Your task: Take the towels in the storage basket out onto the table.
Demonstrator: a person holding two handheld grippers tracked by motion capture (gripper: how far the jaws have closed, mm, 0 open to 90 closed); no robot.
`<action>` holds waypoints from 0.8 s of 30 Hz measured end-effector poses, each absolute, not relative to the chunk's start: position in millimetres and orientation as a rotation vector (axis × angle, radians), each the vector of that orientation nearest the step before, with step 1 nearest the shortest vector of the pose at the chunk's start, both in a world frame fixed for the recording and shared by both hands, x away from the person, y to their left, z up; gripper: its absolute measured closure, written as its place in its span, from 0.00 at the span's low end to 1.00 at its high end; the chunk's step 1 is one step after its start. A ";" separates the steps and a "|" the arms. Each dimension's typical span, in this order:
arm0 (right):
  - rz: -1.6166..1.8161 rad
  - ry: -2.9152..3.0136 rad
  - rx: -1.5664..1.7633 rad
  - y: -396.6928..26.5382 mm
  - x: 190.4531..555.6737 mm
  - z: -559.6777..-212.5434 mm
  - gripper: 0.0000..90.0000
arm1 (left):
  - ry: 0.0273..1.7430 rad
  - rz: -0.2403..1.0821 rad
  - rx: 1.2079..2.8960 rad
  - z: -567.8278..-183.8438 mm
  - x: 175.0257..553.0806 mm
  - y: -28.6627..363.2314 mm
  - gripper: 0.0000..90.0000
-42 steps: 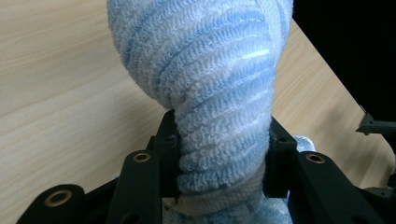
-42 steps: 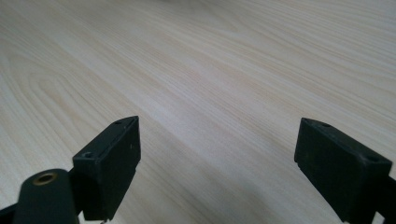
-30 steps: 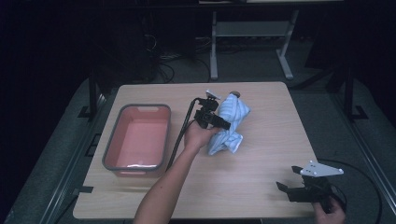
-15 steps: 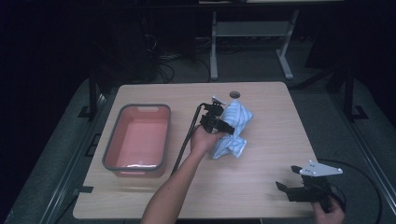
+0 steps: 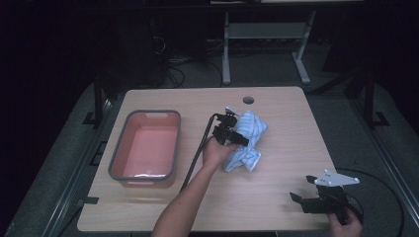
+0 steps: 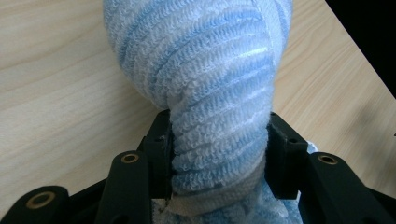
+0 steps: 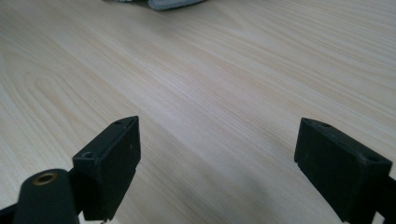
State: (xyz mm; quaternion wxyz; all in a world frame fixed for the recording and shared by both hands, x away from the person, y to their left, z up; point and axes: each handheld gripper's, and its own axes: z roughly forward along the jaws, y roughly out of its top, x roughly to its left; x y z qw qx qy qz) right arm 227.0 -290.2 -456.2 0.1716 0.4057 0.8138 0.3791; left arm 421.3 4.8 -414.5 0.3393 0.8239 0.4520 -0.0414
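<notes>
A light blue striped towel (image 5: 248, 142) lies bunched near the middle of the wooden table (image 5: 276, 207). My left gripper (image 5: 239, 138) sits at the towel's left side, tipped down onto it. In the left gripper view a thick twist of the towel (image 6: 205, 70) fills the gap in my left gripper (image 6: 217, 135) and touches both pads. Those jaws have just been opening, with the towel still between them. My right gripper (image 5: 304, 188) rests low at the table's near right corner. In its own view my right gripper (image 7: 219, 149) stands wide open over bare wood.
A pink bin with a grey rim (image 5: 146, 113) sits on the left of the table. A round cable hole (image 5: 248, 100) is near the far edge. A white metal frame (image 5: 262, 34) stands on the dark floor beyond. A cable (image 5: 197, 153) trails from the left gripper.
The left hand has come down and toward the near side with the towel. The towel has sunk from a raised bundle into a lower heap on the table. The right gripper has stayed put.
</notes>
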 end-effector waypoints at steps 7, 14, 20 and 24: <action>1.070 2.314 1.141 -288.8 225.4 -455.2 0.15 | 1.180 -0.129 2.166 -424.4 418.9 -1.9 0.51; 1.071 2.314 1.136 -287.8 225.4 -454.5 0.15 | 1.180 -0.119 2.166 -425.9 416.2 -3.7 0.48; 1.068 2.321 1.129 -285.0 225.7 -454.7 0.15 | 1.169 -0.101 2.165 -422.2 414.4 -2.2 0.45; 1.071 2.319 1.129 -284.8 225.3 -454.6 0.15 | 1.169 -0.103 2.149 -419.4 412.6 0.7 0.43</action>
